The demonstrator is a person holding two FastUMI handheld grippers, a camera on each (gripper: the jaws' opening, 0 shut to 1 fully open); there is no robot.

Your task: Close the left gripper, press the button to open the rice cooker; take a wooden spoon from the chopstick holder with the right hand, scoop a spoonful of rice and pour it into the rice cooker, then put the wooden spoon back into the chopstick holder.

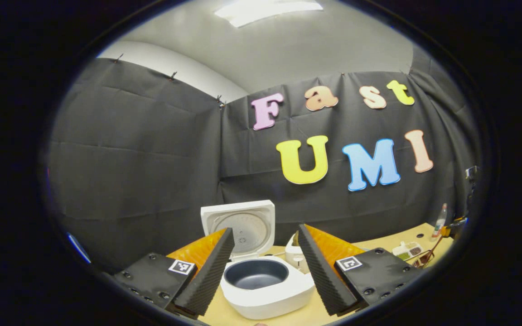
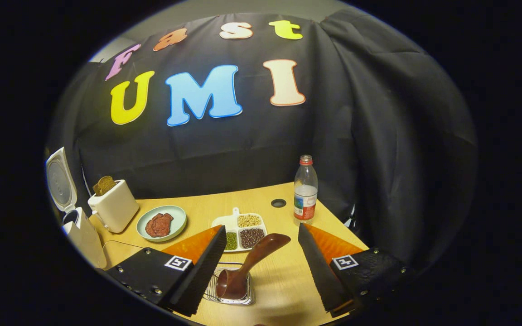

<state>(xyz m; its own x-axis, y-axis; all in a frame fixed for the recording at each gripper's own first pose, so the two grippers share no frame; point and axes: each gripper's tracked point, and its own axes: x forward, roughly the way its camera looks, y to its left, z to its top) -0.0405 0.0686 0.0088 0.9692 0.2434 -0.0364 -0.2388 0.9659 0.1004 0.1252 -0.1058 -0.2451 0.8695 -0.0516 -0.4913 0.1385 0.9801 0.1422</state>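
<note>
A pale wooden counter carries everything, set into a booth walled with black cloth; above the cloth in the left gripper view are a grey ceiling and a bright ceiling light.

In the left gripper view the left gripper hangs with its 2 fingers spread wide, nothing between them. Just beyond them sits the white rice cooker, its lid standing upright and the dark inner pot exposed. A small white appliance peeks out behind the cooker's right side.

In the right gripper view the right gripper is likewise wide open and holds nothing. Between its fingers, on the counter, stands the wire chopstick holder with the dark wooden spoon in it, bowl end down and handle tilted up toward the right. Just beyond is a white divided dish with 3 compartments of beans or grains: pale, green and dark. To its left lie a light green plate with something reddish-brown on it, then a white toaster with toast sticking up, and the open rice cooker at the far left edge. A plastic bottle stands near the counter's far right corner, beside a round hole in the surface.
</note>
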